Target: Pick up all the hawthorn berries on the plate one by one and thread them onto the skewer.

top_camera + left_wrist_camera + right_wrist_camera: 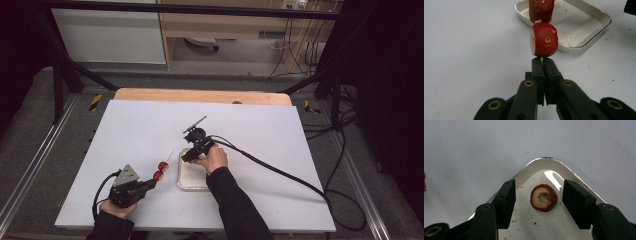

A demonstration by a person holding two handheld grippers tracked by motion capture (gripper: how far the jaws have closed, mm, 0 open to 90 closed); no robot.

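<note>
My left gripper point(151, 183) point(541, 60) is shut on the end of a thin wooden skewer point(170, 155) that points up and away to the right. Two red fruit pieces are threaded on it, the nearer piece point(158, 175) point(544, 39) just past the jaw tips and the farther piece point(163, 166) point(541, 10) behind it. My right gripper point(187, 158) point(540, 192) points down into the far corner of a small metal tray point(186, 183) point(544, 158). Its jaws stand on either side of a red fruit slice with a hole point(543, 198) lying flat in the tray, with gaps at both pads.
The tray point(586, 42) lies on a white sheet point(135, 125) that covers the table, and crumbs dot the tray floor. A black cable point(280, 172) trails from the right gripper to the right. A wooden edge point(200, 95) shows at the table's far side.
</note>
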